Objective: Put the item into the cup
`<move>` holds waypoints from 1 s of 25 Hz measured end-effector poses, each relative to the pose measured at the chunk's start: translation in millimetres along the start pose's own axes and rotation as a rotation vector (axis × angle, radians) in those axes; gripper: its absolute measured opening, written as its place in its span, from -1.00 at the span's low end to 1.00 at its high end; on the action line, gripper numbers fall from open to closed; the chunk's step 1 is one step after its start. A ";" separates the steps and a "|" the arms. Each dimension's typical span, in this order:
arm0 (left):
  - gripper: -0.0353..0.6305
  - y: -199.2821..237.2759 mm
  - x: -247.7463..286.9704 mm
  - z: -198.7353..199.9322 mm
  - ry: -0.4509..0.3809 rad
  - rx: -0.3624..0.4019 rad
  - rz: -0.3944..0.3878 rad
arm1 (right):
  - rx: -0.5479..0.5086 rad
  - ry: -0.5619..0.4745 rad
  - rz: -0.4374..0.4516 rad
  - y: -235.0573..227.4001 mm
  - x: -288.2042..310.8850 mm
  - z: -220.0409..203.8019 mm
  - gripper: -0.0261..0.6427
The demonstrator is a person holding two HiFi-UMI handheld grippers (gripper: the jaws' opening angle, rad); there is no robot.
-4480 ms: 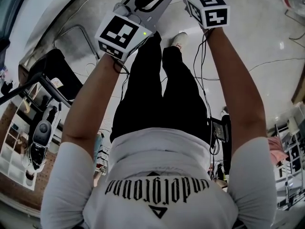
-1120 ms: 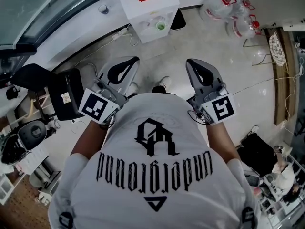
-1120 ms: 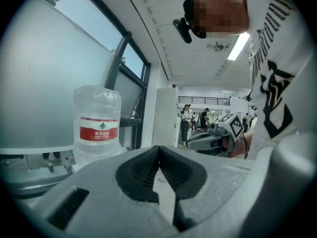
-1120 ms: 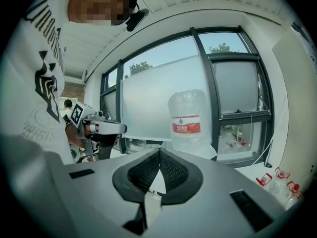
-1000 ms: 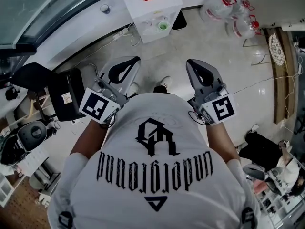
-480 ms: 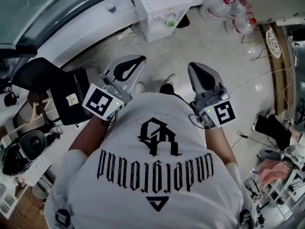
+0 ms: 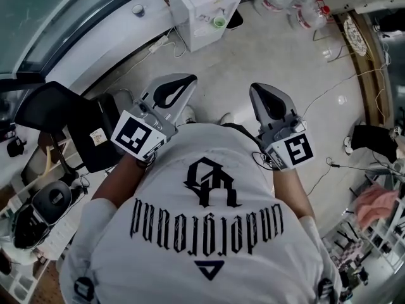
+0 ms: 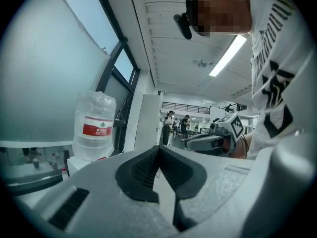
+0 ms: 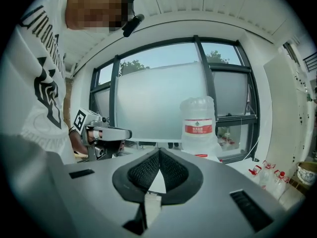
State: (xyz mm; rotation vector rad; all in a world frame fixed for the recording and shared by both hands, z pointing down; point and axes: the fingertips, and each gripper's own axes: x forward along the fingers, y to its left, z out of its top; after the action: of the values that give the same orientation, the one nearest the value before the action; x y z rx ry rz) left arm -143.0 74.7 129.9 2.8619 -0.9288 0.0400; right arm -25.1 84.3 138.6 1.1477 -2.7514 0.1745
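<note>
My left gripper [image 7: 187,80] and right gripper [image 7: 255,90] both at chest height, jaws pressed together, nothing between. Small green cup [image 7: 219,22] stands far, on white cabinet [image 7: 190,5] that also carries water bottle [image 8: 94,125]. Item: I find it in no view. Risk, I think: stepping forward, foot catches floor cable [image 7: 160,42]; or I grab wrong thing.

Viewed from overhead: white cabinet [image 7: 202,8] at 12 o'clock, clear water jugs [image 7: 297,8] on pale floor [image 7: 285,75] at 1 o'clock, black chair [image 7: 47,106] at 9 o'clock, pink cloth [image 7: 373,204] at 4 o'clock. At hand level: red-labelled water bottle [image 9: 199,124] before tall frosted windows [image 9: 153,103]; lit ceiling strip light [image 8: 228,56].
</note>
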 end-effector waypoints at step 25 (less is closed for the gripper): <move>-0.85 -194.7 44.3 -22.9 0.000 0.031 0.157 | -0.046 -0.004 0.194 -14.7 -192.7 -57.8 -0.88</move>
State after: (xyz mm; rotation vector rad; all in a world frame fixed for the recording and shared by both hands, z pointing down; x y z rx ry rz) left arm 7.5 208.0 132.7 2.8099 -1.1610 0.0702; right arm 124.8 217.6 159.9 0.8703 -2.8514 0.1311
